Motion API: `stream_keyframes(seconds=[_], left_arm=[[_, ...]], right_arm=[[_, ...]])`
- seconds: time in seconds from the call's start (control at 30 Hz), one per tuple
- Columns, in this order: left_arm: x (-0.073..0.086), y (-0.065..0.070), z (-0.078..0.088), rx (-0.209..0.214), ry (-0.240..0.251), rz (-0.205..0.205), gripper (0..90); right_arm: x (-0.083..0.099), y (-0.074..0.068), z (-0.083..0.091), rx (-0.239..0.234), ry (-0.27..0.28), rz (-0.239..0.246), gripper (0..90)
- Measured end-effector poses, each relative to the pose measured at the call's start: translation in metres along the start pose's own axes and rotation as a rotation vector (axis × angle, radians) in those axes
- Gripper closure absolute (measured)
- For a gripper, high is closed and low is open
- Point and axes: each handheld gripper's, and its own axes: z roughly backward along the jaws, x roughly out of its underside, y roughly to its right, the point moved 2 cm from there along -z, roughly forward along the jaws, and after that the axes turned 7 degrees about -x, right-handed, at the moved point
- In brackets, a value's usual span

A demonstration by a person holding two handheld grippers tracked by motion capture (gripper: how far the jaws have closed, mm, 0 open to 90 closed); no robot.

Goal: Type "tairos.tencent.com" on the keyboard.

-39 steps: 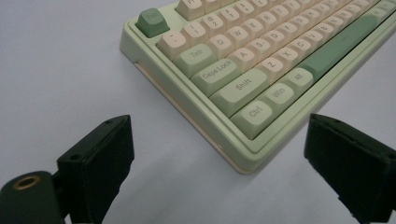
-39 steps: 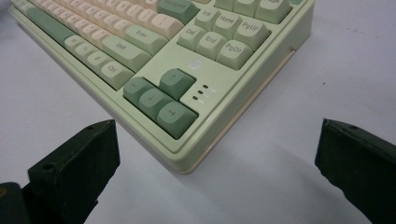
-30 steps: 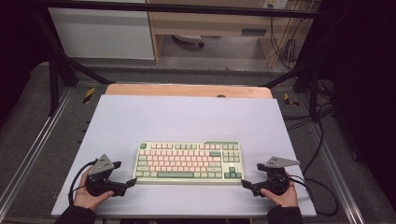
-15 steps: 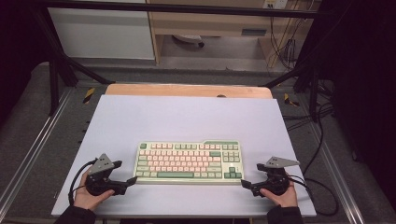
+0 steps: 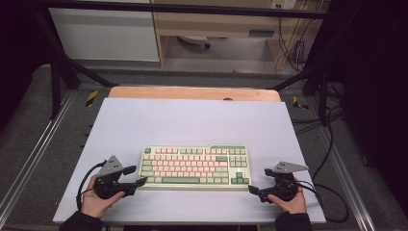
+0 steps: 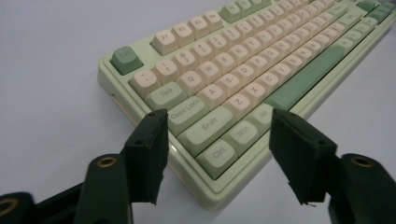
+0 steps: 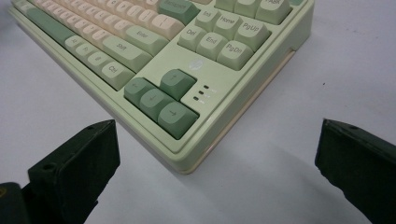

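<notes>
A pale green keyboard (image 5: pixel 192 166) with cream and green keys lies flat near the front of the white table top (image 5: pixel 192 120). My left gripper (image 5: pixel 136 175) is at its near left corner. In the left gripper view the jaws of this gripper (image 6: pixel 219 116) have just been closing, with the corner of the keyboard (image 6: pixel 243 70) by the Ctrl key between them. The pads do not visibly press on it. My right gripper (image 5: pixel 259 180) rests by the near right corner. Its jaws (image 7: pixel 218 128) stand wide open, with the arrow-key corner of the keyboard (image 7: pixel 154 42) just ahead and untouched.
A wooden strip (image 5: pixel 192 93) runs along the table's far edge. Metal frame rails (image 5: pixel 29 159) flank both sides. Cables (image 5: pixel 332 202) trail off at the right. Bare white surface stretches behind the keyboard.
The left gripper's jaws stand closer together than before, around the keyboard's corner. Both hands and the keyboard have kept their places.
</notes>
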Motion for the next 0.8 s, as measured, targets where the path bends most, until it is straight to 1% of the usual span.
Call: stream_keyframes(seconds=[0.1,0.13,0.3,0.53,0.8], left_arm=[[-0.007,0.005,-0.001,0.008,-0.001,0.016,45.6],[-0.007,0.005,-0.001,0.008,-0.001,0.016,47.6],[-0.016,0.013,-0.004,0.005,0.002,0.005,56.9],[-0.024,0.018,-0.009,0.004,0.006,0.0,67.1],[-0.034,0.026,-0.022,0.016,-0.011,-0.015,79.1]], right_arm=[[0.0,0.0,0.0,0.0,-0.001,0.003,0.4],[0.0,0.0,0.0,-0.001,0.0,0.002,0.4],[0.0,0.0,0.0,0.0,0.001,0.003,0.4],[0.0,0.0,0.0,-0.002,-0.005,0.002,0.4],[0.0,0.0,0.0,-0.003,-0.008,0.004,0.4]])
